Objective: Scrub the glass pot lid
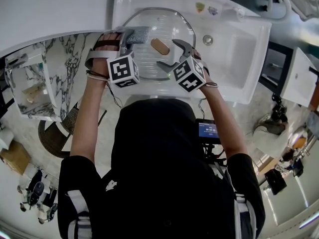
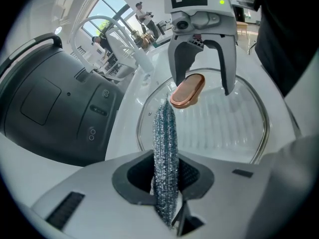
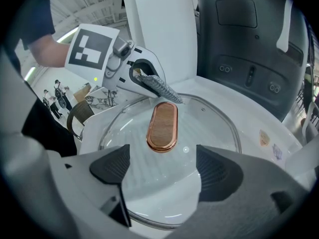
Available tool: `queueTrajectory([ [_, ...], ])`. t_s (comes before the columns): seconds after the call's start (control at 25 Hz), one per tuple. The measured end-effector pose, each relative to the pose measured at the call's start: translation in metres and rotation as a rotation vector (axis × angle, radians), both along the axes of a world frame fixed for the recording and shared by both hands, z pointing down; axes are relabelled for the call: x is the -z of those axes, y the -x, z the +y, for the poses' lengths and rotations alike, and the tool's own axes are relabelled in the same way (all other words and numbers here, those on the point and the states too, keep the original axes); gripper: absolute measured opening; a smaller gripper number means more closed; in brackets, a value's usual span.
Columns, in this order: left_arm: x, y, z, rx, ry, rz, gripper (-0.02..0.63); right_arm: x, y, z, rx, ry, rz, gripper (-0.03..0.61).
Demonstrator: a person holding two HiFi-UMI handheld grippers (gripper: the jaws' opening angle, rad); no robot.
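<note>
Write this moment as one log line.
left hand-held gripper: shut on scrubber | right hand-held gripper: open over glass lid | glass lid: in sink

Worn: black short-sleeved top point(image 1: 149, 148), pale shoulder straps point(image 1: 79, 205) | left tool point(image 1: 135, 35), right tool point(image 1: 168, 54): grey shells, black ribbed pads point(image 3: 112, 166) | marker cube point(image 1: 123, 69) on each: white, black squares

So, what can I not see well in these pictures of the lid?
- Head view: the near rim of the lid is hidden behind the left gripper and right gripper.
- Right gripper view: the lid's near edge is covered by that gripper's own body.
- Left gripper view: the lower end of the scrubber is buried between the shut jaws.
- Head view: the stickers on the sink are too small to read.
</note>
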State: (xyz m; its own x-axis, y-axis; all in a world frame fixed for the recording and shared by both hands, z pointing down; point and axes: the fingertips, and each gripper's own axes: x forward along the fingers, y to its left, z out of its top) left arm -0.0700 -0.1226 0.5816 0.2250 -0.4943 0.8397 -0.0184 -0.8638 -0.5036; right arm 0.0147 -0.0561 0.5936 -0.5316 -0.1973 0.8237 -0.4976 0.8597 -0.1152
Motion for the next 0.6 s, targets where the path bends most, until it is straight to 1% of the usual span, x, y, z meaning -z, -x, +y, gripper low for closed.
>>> queueTrajectory([
  [0.48,0.001,0.008,0.030,0.004,0.027,-0.001,0.071,-0.001,0.000,0.000,0.000,0.006,0.004,0.380],
  [0.6,0.002,0.010,0.039,0.001,0.044,-0.003,0.071,0.000,0.000,0.000,0.001,0.007,0.005,0.380],
])
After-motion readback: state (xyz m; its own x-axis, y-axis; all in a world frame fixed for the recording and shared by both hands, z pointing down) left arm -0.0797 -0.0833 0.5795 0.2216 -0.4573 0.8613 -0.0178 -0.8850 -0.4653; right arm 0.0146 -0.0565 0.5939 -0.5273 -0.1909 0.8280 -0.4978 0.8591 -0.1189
